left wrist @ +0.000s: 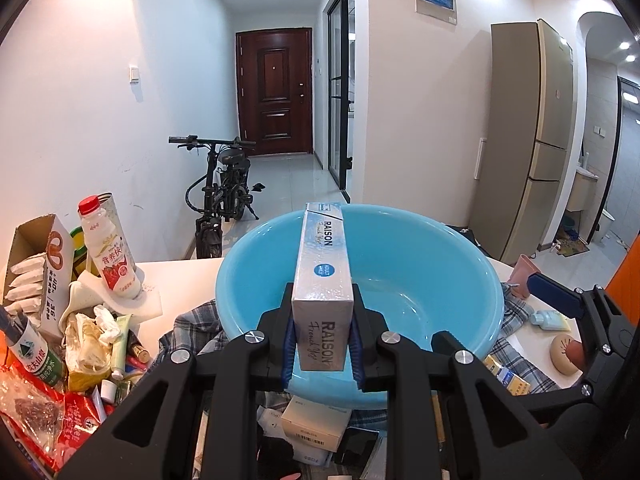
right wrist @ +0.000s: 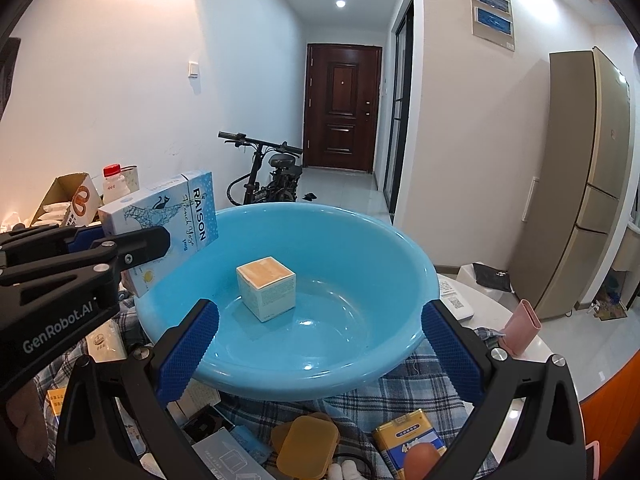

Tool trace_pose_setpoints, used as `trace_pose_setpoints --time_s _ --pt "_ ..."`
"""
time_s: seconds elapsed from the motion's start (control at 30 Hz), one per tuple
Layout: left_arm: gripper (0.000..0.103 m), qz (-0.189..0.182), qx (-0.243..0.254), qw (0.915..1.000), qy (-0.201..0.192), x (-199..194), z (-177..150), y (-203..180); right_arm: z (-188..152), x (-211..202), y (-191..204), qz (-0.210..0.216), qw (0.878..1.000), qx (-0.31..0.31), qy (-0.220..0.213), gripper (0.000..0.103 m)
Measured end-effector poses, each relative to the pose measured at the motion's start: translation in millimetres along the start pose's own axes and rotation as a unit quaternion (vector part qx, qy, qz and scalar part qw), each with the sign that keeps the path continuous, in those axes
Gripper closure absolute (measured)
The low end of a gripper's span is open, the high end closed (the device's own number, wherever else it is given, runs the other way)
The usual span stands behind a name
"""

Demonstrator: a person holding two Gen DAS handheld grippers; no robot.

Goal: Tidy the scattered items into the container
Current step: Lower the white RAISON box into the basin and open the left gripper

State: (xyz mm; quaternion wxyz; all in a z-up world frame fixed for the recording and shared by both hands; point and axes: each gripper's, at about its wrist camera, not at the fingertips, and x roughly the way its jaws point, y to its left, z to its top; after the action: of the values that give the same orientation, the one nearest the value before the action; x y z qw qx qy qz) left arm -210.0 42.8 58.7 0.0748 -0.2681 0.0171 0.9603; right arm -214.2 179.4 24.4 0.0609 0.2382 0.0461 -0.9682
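Note:
My left gripper [left wrist: 322, 344] is shut on a long pale-blue RAISON carton [left wrist: 323, 280], held flat and pointing out over the near rim of the blue basin [left wrist: 460, 264]. From the right wrist view the same carton [right wrist: 176, 220] hangs at the basin's left rim [right wrist: 360, 376], clamped by the left gripper [right wrist: 132, 248]. A small cream cube box [right wrist: 267, 292] sits on the basin floor. My right gripper [right wrist: 316, 348] stands open in front of the basin's near rim, with nothing between its blue pads [right wrist: 188, 344].
The basin rests on a plaid cloth [right wrist: 400, 396] over a white table. Left of it stand a red-capped drink bottle [left wrist: 110, 252], a snack box [left wrist: 36, 264] and wrappers. Near me lie a yellow tin [right wrist: 408, 440], tan lidded cases [right wrist: 308, 444] and a pink case [right wrist: 520, 328].

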Motion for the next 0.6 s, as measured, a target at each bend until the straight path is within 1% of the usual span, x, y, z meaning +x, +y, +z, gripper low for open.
trace_pose_setpoints --time_s 0.03,0.07,0.1,0.13,0.17,0.23,0.33,0.47,0.6 --pt "0.078 0.001 0.000 1.0000 0.001 1.0 0.2 0.1 -0.1 -0.1 0.0 -0.001 1.000 0.000 0.000 0.000" --pt "0.055 0.005 0.001 1.0000 0.002 1.9 0.3 0.1 -0.1 -0.7 -0.2 -0.001 1.000 -0.001 0.000 0.000" --pt "0.026 0.008 0.000 1.0000 0.000 1.9 0.1 0.3 -0.2 -1.2 -1.0 -0.001 1.000 -0.001 0.000 0.000" --pt "0.012 0.010 -0.003 0.9999 -0.006 1.3 -0.2 1.0 -0.3 -1.7 -1.5 0.000 1.000 -0.001 0.000 0.000" --pt "0.001 0.015 -0.005 0.9998 -0.012 0.4 -0.3 1.7 -0.1 -1.8 -0.9 -0.001 1.000 -0.001 0.000 0.000" --pt "0.001 0.028 -0.002 0.9995 -0.018 -0.6 0.1 1.9 0.0 -1.9 -0.8 -0.001 1.000 -0.002 0.000 0.000" --pt "0.001 0.048 0.004 0.9987 -0.016 0.9 0.3 2.0 0.6 -1.9 0.4 0.000 1.000 -0.001 -0.001 0.000" --pt "0.001 0.048 0.005 0.9988 -0.009 3.2 -2.1 5.6 0.9 -2.1 0.8 0.000 1.000 -0.002 -0.002 0.000" --pt "0.000 0.052 0.011 0.9985 -0.012 -0.3 -4.5 7.2 1.5 -3.0 2.8 -0.001 1.000 -0.004 -0.003 0.000"
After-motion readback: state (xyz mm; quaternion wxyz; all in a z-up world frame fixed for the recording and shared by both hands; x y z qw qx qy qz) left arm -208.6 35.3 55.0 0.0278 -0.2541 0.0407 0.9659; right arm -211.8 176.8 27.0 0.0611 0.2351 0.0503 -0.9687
